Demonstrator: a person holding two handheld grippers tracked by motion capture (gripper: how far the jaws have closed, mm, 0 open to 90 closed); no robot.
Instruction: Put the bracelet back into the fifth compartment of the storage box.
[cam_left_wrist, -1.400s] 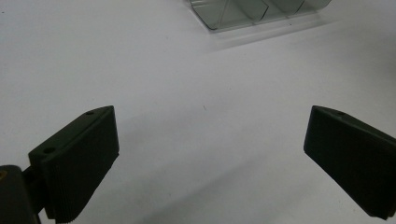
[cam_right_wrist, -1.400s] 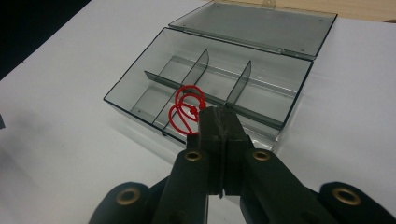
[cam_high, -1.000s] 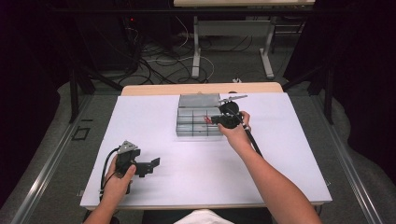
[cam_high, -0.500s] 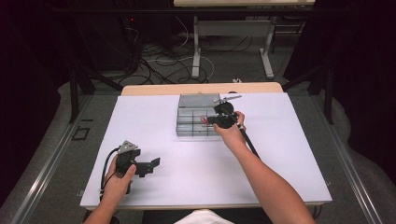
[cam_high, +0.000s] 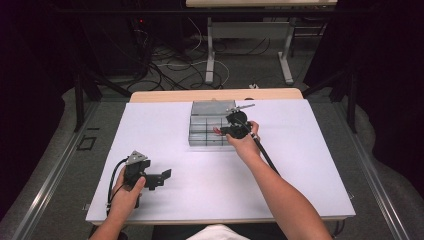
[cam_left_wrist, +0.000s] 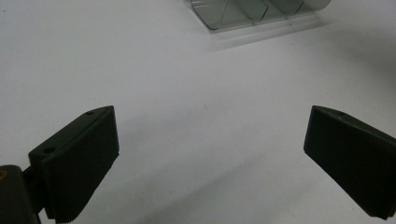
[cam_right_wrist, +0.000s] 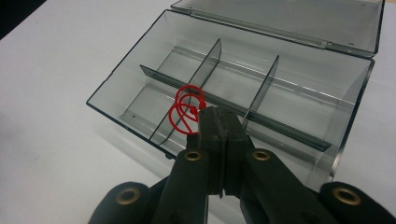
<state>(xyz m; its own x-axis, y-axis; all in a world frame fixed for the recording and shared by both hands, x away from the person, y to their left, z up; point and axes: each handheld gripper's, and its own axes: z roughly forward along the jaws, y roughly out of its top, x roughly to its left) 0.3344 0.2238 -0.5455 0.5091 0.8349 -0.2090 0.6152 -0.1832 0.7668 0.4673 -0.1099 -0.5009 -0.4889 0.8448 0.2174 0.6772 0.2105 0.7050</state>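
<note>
A clear grey compartment box (cam_right_wrist: 299, 93) (cam_high: 204, 127) with its lid open stands on the white table, split by dividers into several cells. My right gripper (cam_right_wrist: 219, 122) (cam_high: 225, 131) is shut on a small red wire ring (cam_right_wrist: 186, 111) (cam_high: 216, 131), holding it above the box's near middle cells. My left gripper (cam_left_wrist: 208, 154) (cam_high: 162, 177) rests open low over the bare table at the front left, nothing between its jaws. A corner of the box (cam_left_wrist: 243, 11) shows at the top of the left gripper view.
The white table (cam_high: 300, 165) ends at a wooden strip (cam_high: 215, 95) behind the box. Cables (cam_high: 165, 65) and table legs stand on the floor beyond. The box's open lid (cam_right_wrist: 289, 18) lies flat behind it.
My right gripper has shifted left and slightly nearer with the red ring, now over the box's middle. The left gripper has stayed put.
</note>
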